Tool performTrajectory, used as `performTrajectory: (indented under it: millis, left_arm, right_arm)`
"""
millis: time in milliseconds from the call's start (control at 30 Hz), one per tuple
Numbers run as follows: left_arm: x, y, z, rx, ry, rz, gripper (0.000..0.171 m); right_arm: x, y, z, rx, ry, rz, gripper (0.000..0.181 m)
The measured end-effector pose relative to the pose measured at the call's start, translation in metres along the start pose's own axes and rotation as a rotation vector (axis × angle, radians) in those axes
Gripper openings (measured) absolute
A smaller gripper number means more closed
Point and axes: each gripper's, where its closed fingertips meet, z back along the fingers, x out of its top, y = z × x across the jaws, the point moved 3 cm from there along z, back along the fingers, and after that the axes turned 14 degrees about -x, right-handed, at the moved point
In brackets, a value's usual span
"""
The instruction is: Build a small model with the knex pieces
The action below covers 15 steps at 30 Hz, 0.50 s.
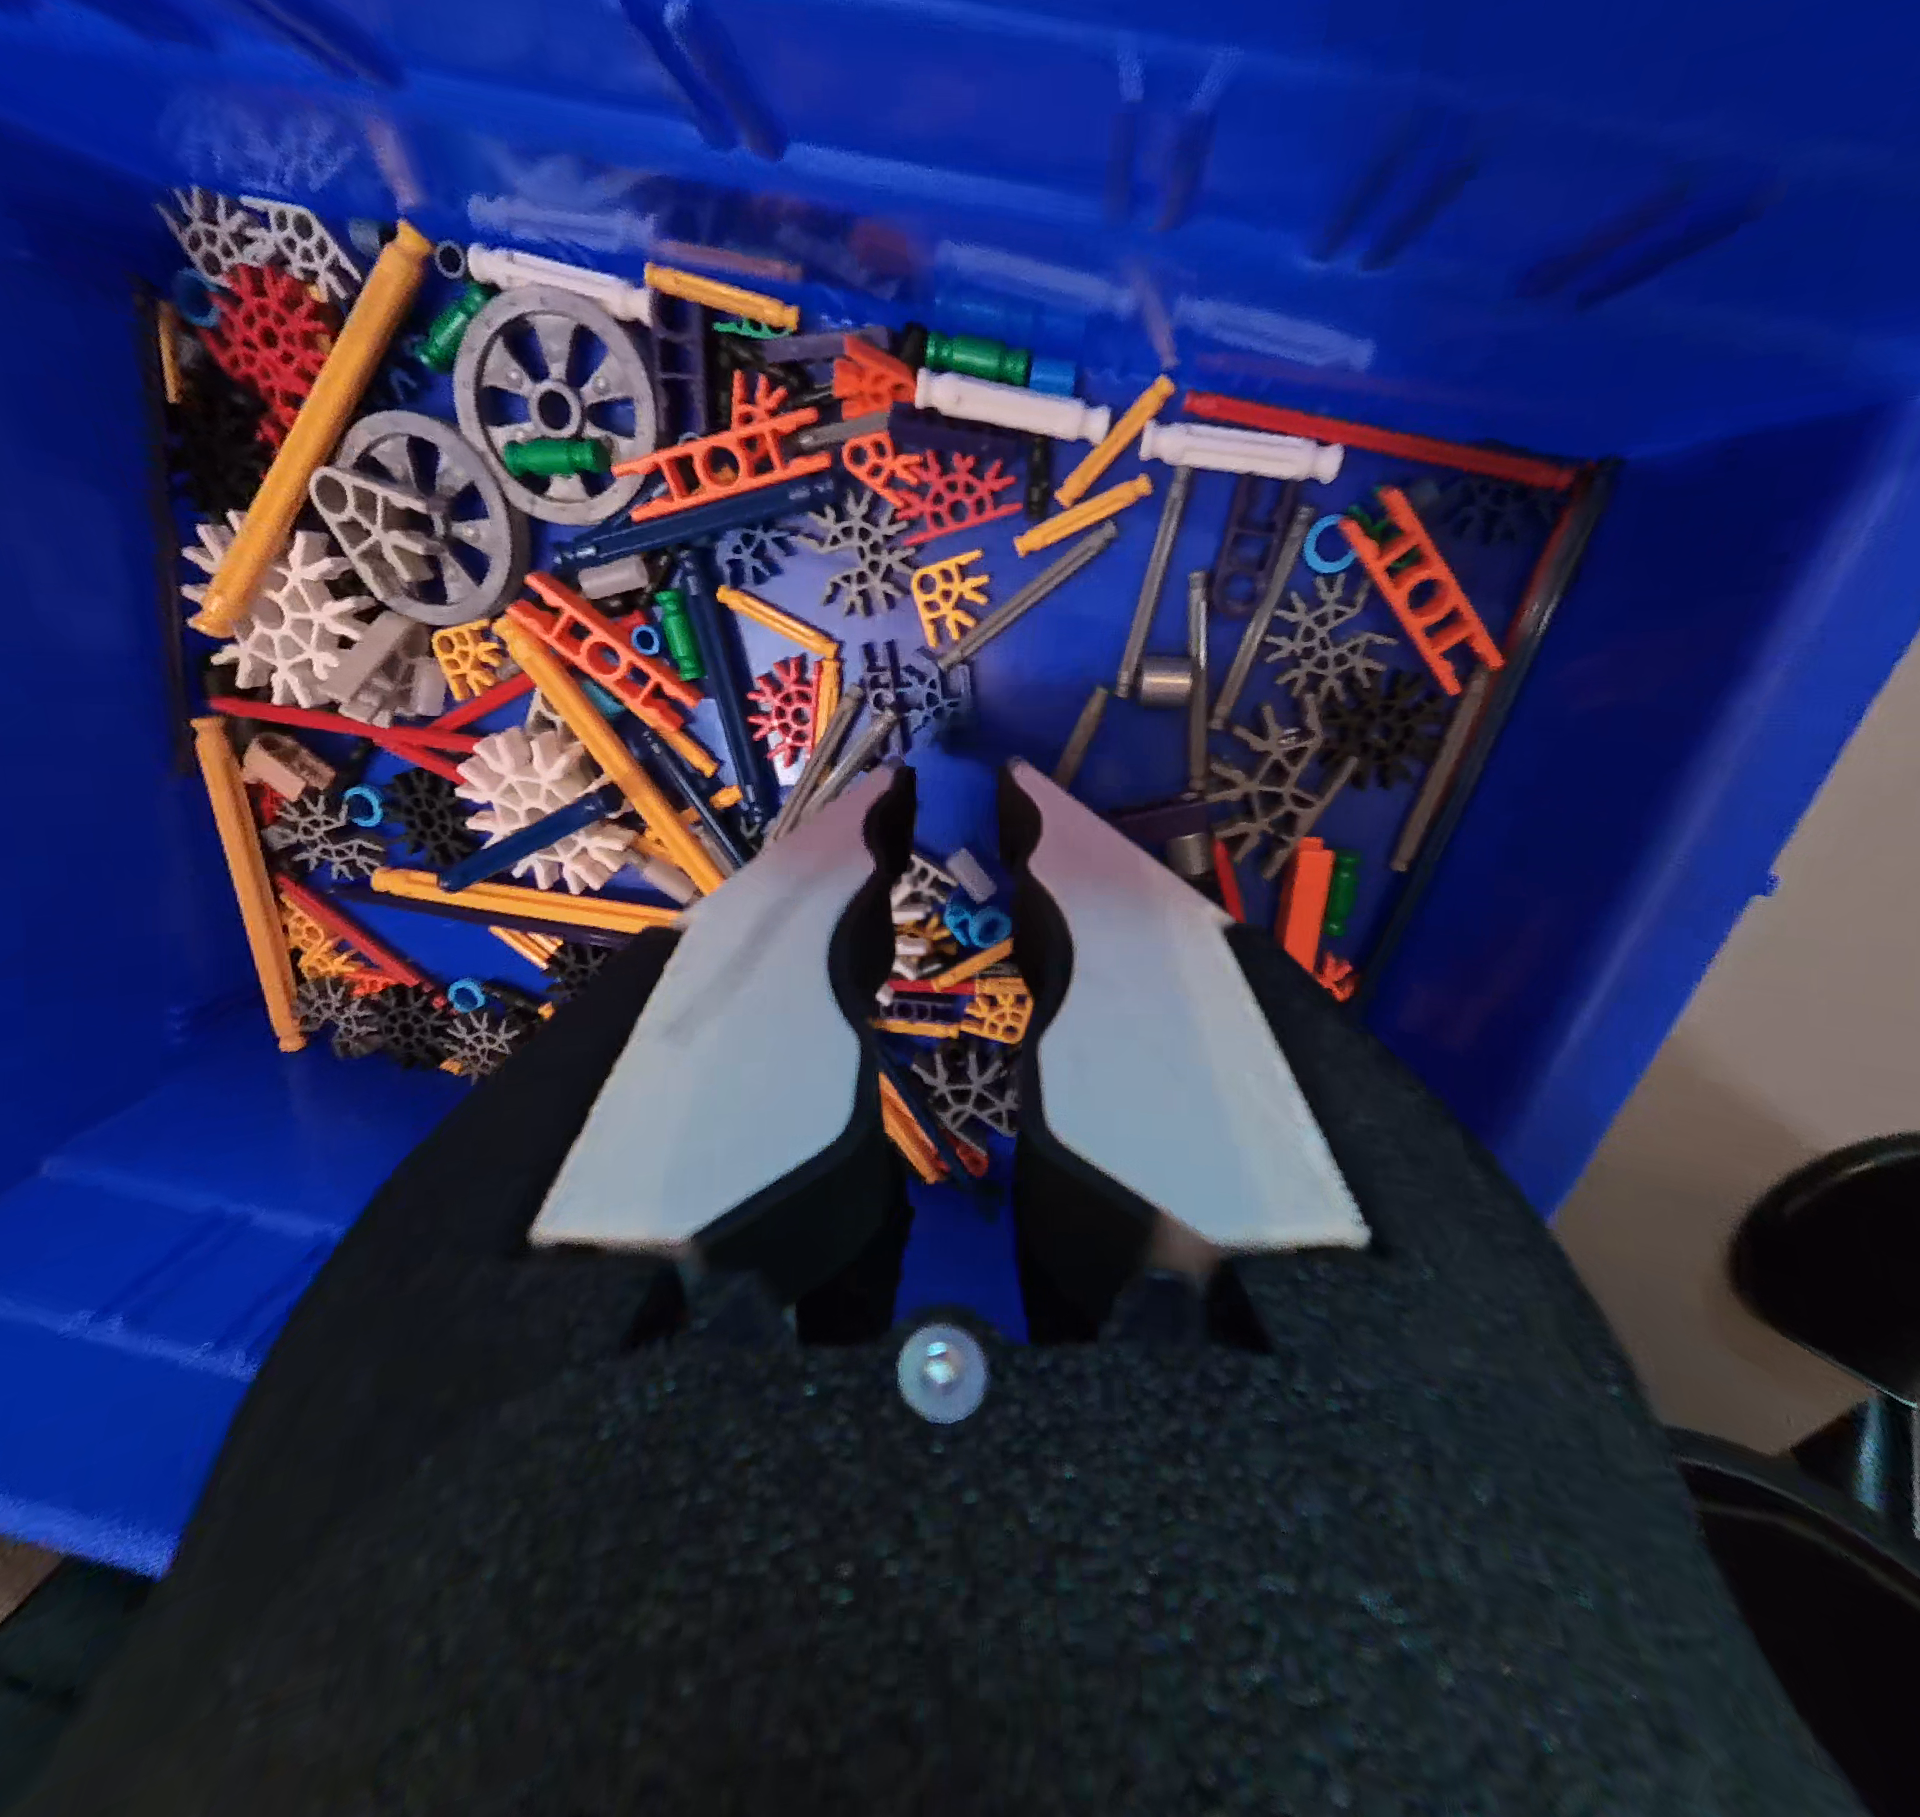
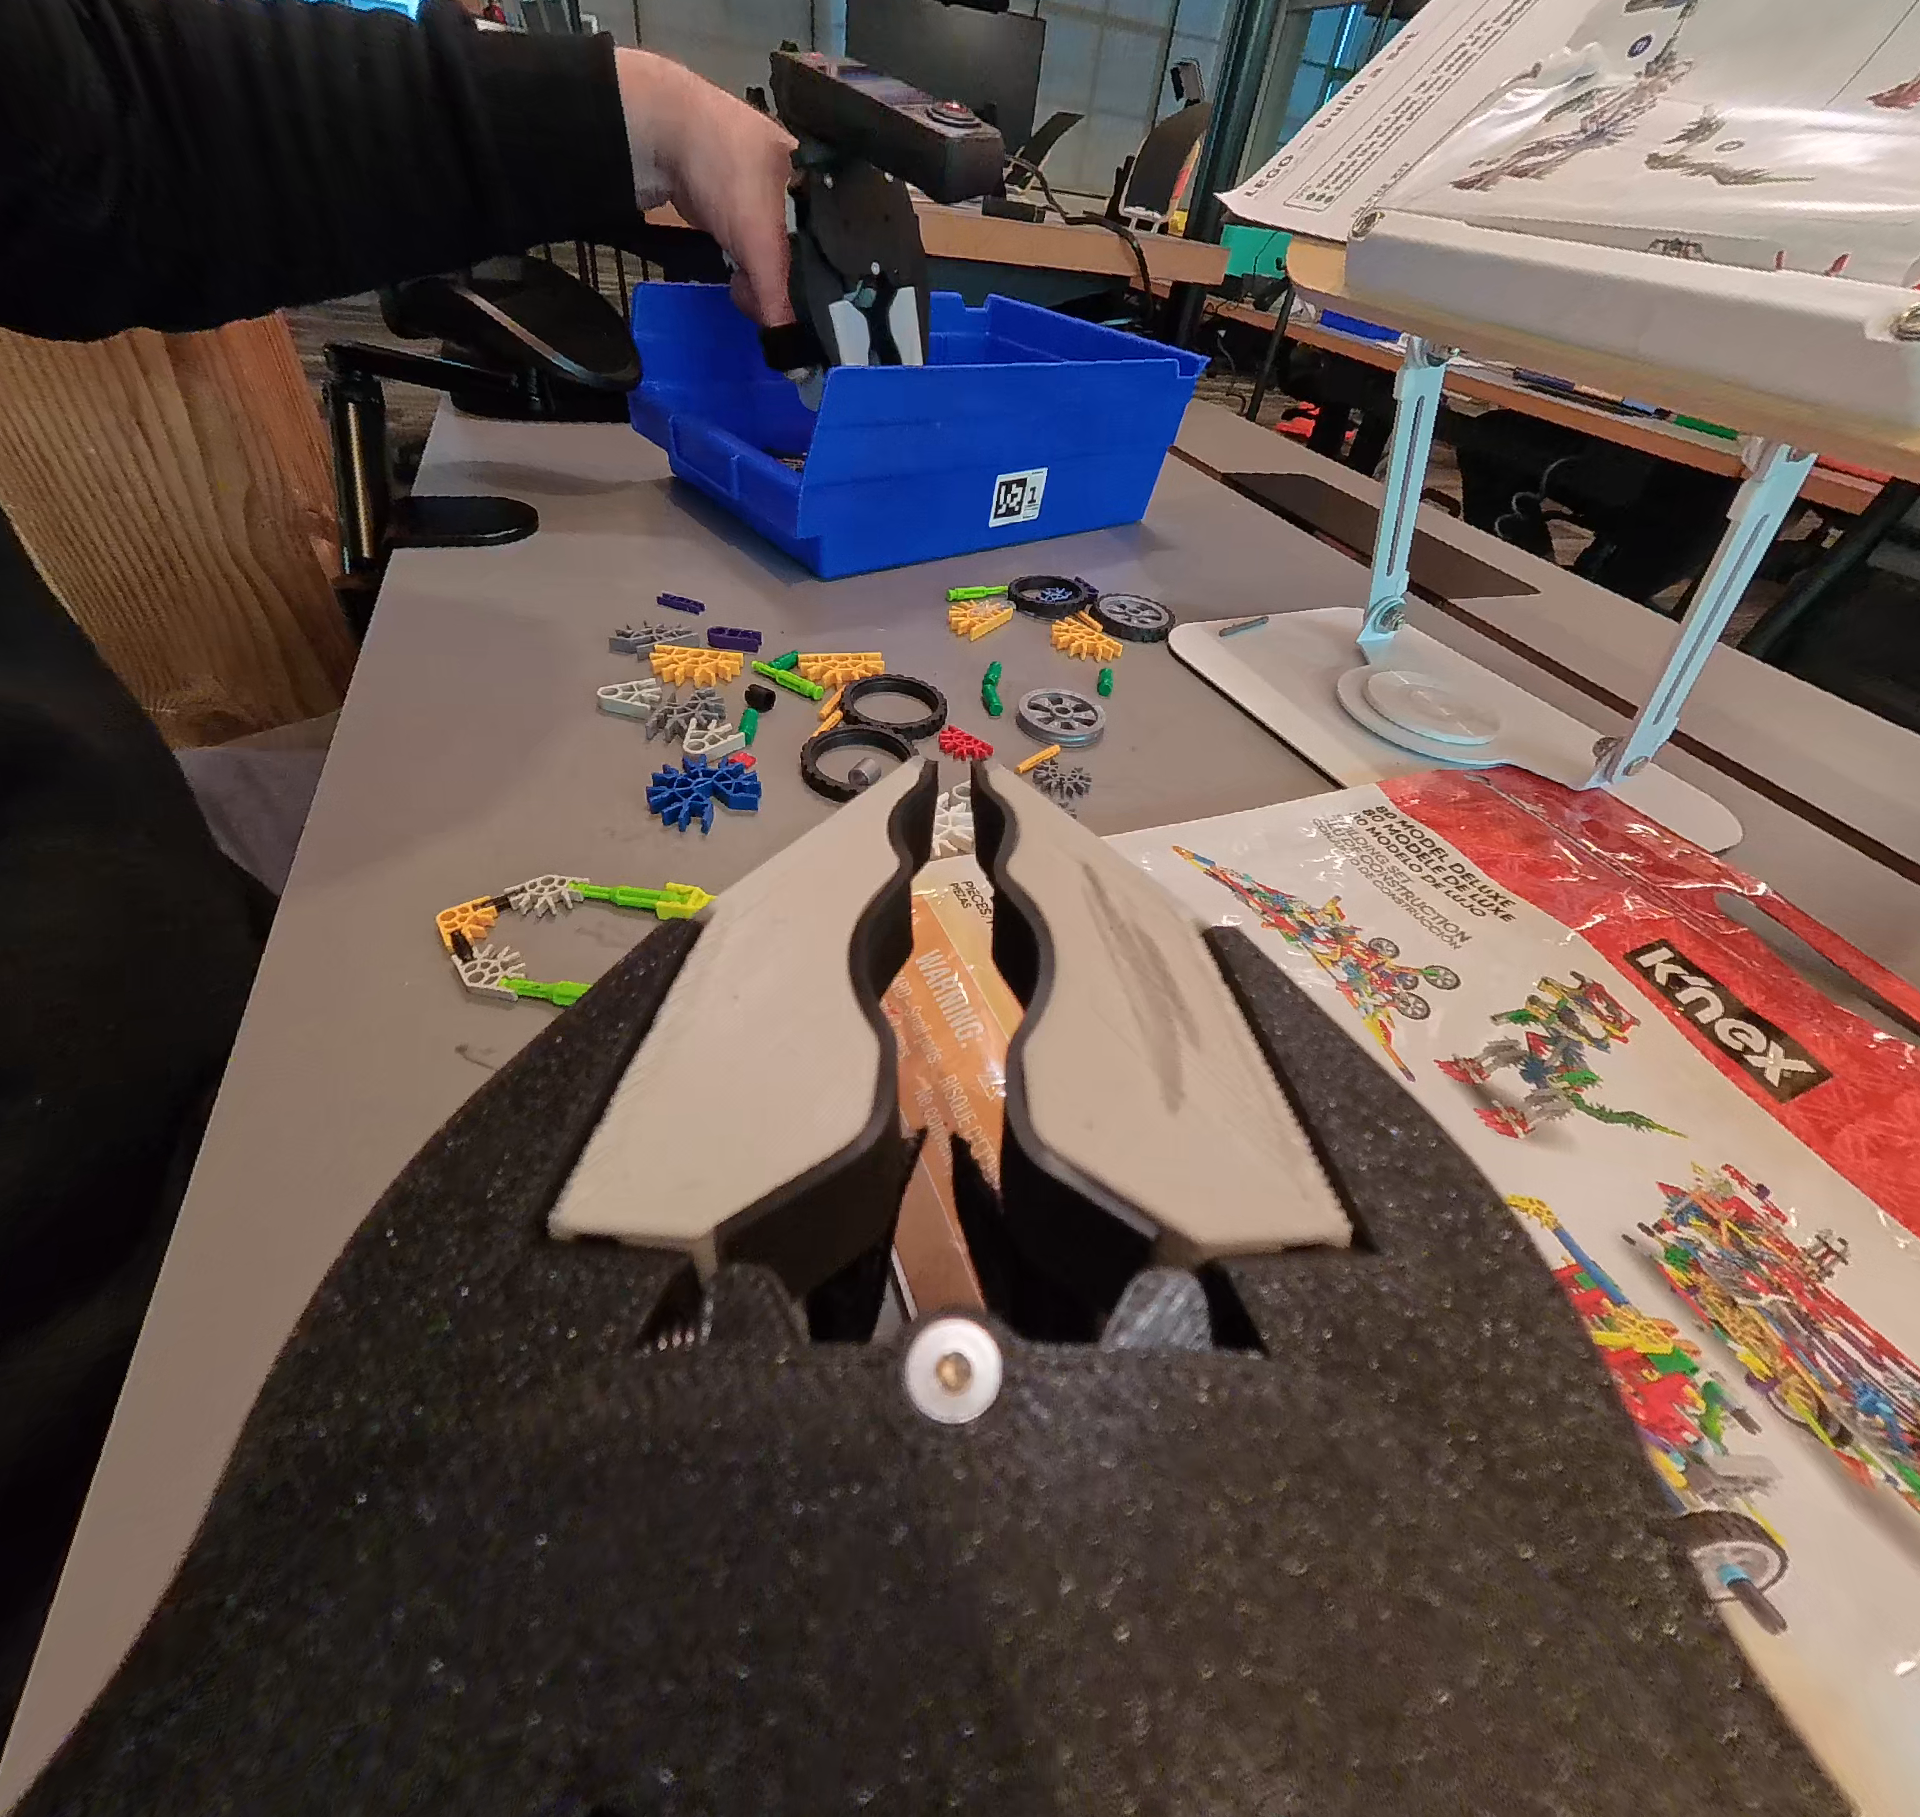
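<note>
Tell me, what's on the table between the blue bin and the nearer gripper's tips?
In the right wrist view, loose toy parts lie scattered on the grey table between the blue bin and the right gripper: black tyres, grey wheels, yellow connectors, green rods.

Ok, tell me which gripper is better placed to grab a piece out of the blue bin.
Left. The left gripper is already inside the blue bin, fingers slightly apart, empty, above the loose pieces. The right gripper hovers over the table, away from the bin.

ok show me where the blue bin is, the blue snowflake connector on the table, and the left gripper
blue bin [image 2: 914, 479]: right wrist view, front wall.
blue snowflake connector [image 2: 704, 791]: right wrist view, its hub.
left gripper [image 1: 956, 801]: left wrist view, midway between fingertips.
</note>
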Motion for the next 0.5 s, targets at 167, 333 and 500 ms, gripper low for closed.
performTrajectory:
  millis: [167, 333, 500]
  left_arm:
    - [0.004, 0.003, -0.011, -0.010, 0.007, 0.024, 0.014]
    - [0.007, 0.009, -0.013, 0.021, 0.003, 0.026, 0.012]
    - [0.010, 0.011, -0.014, 0.046, 0.008, 0.000, 0.011]
  right_arm:
    - [0.000, 0.000, 0.000, 0.001, 0.003, 0.001, 0.005]
    - [0.000, 0.001, 0.000, 0.001, 0.003, 0.004, 0.005]
    - [-0.001, 0.001, 0.000, 0.002, 0.004, 0.006, 0.005]
